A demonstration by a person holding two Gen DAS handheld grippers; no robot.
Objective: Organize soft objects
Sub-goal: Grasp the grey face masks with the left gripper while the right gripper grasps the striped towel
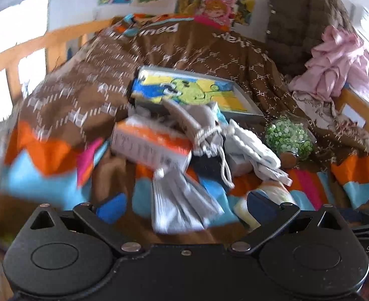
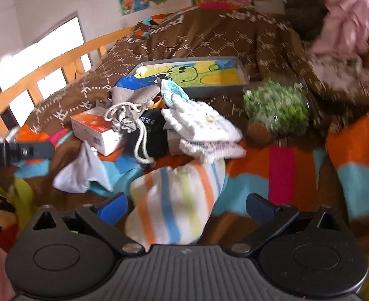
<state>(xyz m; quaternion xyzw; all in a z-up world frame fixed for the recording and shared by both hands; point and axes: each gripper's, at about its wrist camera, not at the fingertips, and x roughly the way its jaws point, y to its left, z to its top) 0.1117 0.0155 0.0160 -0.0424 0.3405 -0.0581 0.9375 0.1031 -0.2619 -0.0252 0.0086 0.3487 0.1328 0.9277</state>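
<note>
A heap of soft things lies on the bed. My left gripper point(image 1: 184, 207) is open, its fingers either side of a grey folded cloth point(image 1: 181, 205) that lies just in front of it. A grey drawstring pouch point(image 1: 204, 130), a white knitted piece point(image 1: 257, 148) and a black cloth point(image 1: 208, 166) lie behind. My right gripper point(image 2: 187, 208) is open around a striped sock point(image 2: 174, 200) that lies between its fingers. The pouch point(image 2: 126, 115), white knit point(image 2: 202, 123), black cloth point(image 2: 154, 130) and grey cloth point(image 2: 81, 170) show beyond it.
An orange and white box point(image 1: 149, 143) and a framed cartoon picture point(image 1: 197, 90) lie in the heap. A jar of green bits point(image 1: 288, 138) lies to the right. A wooden bed rail point(image 2: 46, 67) runs at left. Pink cloth point(image 1: 339, 62) hangs at right. The left gripper's side point(image 2: 16, 151) shows at left.
</note>
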